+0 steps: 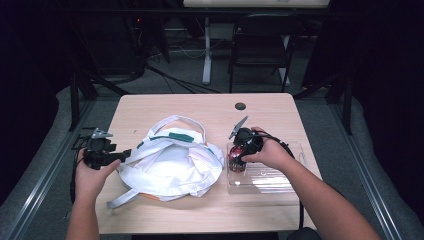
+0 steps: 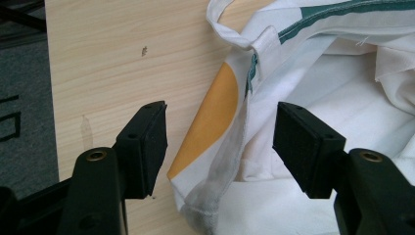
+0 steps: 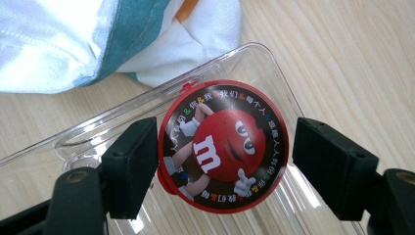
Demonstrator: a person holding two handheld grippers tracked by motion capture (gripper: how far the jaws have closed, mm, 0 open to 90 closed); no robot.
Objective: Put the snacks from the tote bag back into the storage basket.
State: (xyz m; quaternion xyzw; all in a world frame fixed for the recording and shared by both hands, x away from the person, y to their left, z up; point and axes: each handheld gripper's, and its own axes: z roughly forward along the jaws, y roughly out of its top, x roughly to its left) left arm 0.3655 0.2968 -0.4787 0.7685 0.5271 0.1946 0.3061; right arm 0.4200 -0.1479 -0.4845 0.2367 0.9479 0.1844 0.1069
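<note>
While left hand-held gripper (image 2: 220,147) gapes at bag (image 2: 313,98), right hand-held gripper (image 3: 222,169) straddles candy tub (image 3: 223,147).

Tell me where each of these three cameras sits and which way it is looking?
High view: fixed above the person's side, looking forward and down on the table; both forearms, the left gripper and right gripper show.
Left gripper view: rides the left gripper, looking along its open fingers at the cloth bag.
Right gripper view: rides the right gripper, looking down on a red candy tin in a clear tray.
Shared: the bag and the table appear in all three.
</note>
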